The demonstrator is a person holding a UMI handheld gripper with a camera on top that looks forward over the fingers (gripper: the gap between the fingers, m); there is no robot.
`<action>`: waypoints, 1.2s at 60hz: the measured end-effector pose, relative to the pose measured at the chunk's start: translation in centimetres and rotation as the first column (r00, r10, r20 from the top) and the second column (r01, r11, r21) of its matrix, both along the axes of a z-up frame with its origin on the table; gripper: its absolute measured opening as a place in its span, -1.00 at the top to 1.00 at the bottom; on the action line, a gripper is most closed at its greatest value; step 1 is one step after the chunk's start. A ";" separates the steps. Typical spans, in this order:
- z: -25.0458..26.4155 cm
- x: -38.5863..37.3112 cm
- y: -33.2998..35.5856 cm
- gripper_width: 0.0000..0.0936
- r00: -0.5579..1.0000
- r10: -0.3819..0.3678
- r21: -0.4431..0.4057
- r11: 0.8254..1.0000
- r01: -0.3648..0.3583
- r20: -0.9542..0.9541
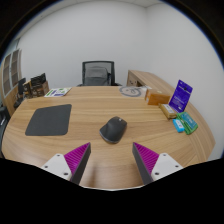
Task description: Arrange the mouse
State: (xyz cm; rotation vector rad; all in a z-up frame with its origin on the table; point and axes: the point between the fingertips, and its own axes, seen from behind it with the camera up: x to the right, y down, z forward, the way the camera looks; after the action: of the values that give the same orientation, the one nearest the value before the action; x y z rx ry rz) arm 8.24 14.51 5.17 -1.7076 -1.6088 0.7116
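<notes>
A dark grey computer mouse [114, 128] rests on the wooden table [95, 105], a short way ahead of my fingers and between their lines. To its left lies a dark grey mouse pad [49, 120], flat on the table. My gripper [112, 158] hovers near the table's front edge, open, with only bare wood between the magenta pads [76, 157]. Nothing is held.
A black office chair [97, 73] stands behind the table. A purple sign [180, 96] and teal boxes [184, 122] sit at the right. A round object [131, 91] and a wooden box [160, 97] lie at the back right. Papers [57, 92] lie at the back left.
</notes>
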 end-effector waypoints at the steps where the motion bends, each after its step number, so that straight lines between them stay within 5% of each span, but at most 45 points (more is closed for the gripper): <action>1: -0.2 -0.4 0.3 -0.83 1.000 0.001 -0.004 1.000 -0.001 0.003; 53: -6.2 -14.2 0.3 -0.85 0.997 0.029 -0.063 0.998 -0.024 0.075; 60: -6.2 -15.0 -0.6 -0.77 0.996 0.050 -0.069 0.997 -0.045 0.073; 72: -6.6 -15.8 -0.8 -0.32 0.996 0.057 -0.045 0.998 -0.054 0.072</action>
State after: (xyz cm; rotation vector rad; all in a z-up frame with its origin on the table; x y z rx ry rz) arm -7.56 13.76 -1.39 -1.7432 -1.7083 0.7231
